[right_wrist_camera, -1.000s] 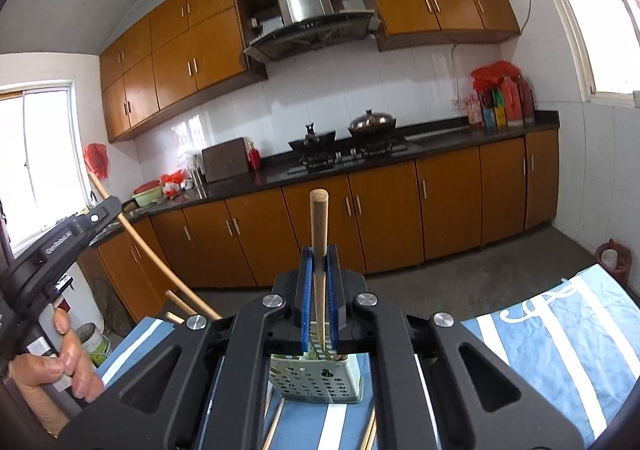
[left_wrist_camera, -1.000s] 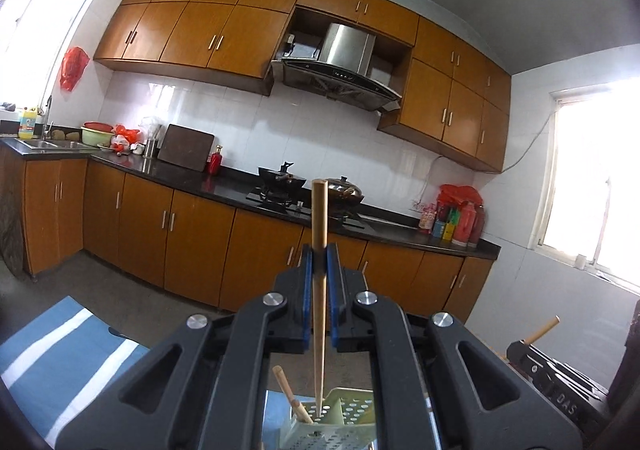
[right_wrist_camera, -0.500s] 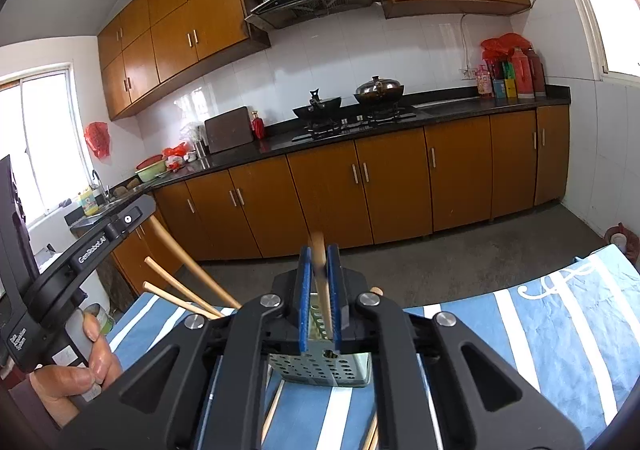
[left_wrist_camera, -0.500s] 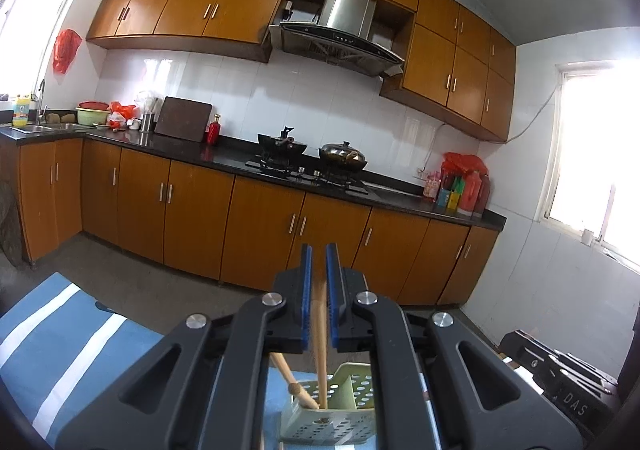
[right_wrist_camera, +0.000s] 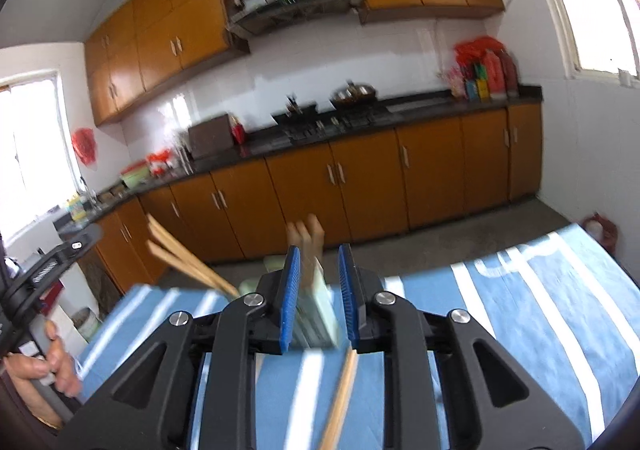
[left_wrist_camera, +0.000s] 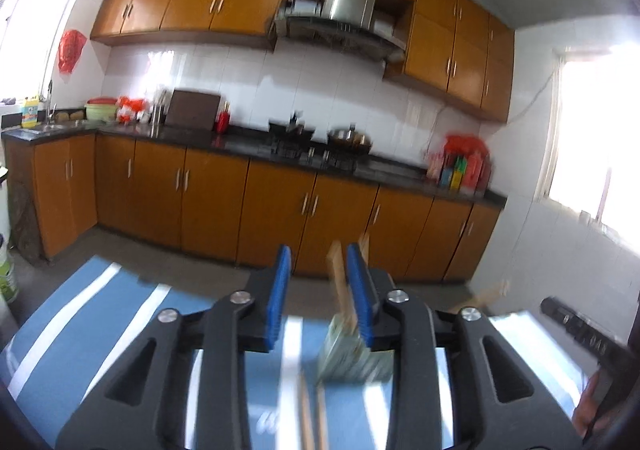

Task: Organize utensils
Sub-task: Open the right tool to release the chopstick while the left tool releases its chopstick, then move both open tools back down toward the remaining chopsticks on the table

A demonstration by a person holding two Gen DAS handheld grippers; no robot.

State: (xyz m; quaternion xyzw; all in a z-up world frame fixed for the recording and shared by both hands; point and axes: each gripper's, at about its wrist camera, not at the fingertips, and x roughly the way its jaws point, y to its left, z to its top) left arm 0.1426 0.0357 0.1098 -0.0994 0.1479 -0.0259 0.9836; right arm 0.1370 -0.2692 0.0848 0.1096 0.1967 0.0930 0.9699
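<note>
A pale green perforated utensil holder stands on the blue striped cloth; it also shows in the right wrist view. Wooden chopsticks stand in it, and more lean out to the left. My left gripper is open and empty, the holder just ahead toward its right finger. My right gripper is open and empty, its jaws on either side of the holder. Loose chopsticks lie on the cloth below it. Both views are blurred.
The table's far edge drops to a grey floor before orange kitchen cabinets. The other gripper and the hand holding it show at the right edge of the left view and the left edge of the right view.
Both grippers have opened and let go of their chopsticks, which now stand in the holder. Both have pulled back and tilted; the views are motion-blurred.
</note>
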